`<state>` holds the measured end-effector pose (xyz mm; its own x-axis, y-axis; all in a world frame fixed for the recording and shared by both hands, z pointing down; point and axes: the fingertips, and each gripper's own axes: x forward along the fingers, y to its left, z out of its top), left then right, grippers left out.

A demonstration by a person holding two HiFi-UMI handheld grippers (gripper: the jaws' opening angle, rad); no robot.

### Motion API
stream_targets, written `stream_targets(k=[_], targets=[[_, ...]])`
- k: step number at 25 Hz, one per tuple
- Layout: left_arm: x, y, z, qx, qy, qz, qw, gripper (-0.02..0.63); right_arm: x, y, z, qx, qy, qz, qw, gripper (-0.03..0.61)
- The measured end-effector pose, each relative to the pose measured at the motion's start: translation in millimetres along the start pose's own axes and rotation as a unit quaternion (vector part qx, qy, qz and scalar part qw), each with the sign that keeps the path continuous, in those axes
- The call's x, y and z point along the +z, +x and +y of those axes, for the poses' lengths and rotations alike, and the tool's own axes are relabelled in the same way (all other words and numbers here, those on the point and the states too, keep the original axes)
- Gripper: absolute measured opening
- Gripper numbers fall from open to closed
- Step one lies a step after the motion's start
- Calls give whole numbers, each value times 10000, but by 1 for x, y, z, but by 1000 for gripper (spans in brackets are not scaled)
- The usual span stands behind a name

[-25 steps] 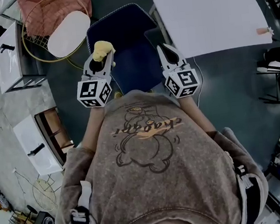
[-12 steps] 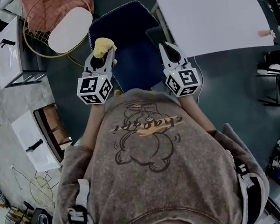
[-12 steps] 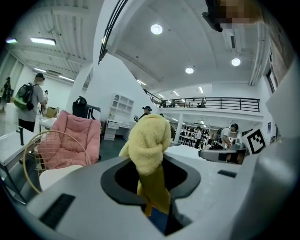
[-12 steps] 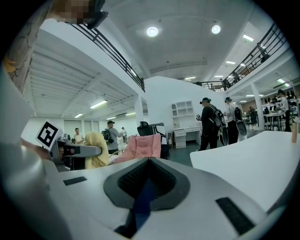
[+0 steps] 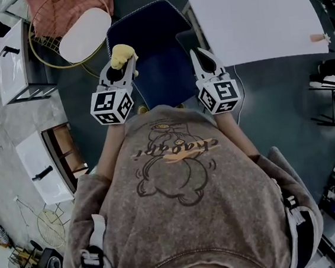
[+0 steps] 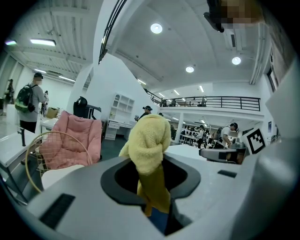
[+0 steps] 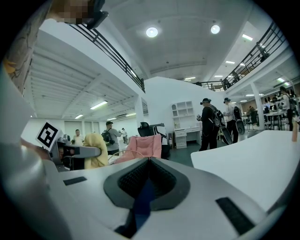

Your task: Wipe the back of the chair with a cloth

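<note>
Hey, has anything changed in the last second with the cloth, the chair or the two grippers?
Nothing has clearly moved, been taken hold of or let go. The left hand-held gripper still clamps the yellow cloth over the blue chair, and the right hand-held gripper stays shut and empty beside it. The slight shifts look like head camera motion.

floor (image 5: 283, 100): dark | on it: blue chair (image 5: 145, 31), white table (image 5: 250, 14)
</note>
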<state>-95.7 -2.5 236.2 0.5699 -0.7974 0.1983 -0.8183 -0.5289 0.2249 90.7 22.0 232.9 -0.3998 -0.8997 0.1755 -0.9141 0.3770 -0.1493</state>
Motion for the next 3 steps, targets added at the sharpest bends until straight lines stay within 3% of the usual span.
stream_targets(k=[3], targets=[[0,-3,2,13,6,-2,10000,104,0,0,4,16,0,-16,10000,28]])
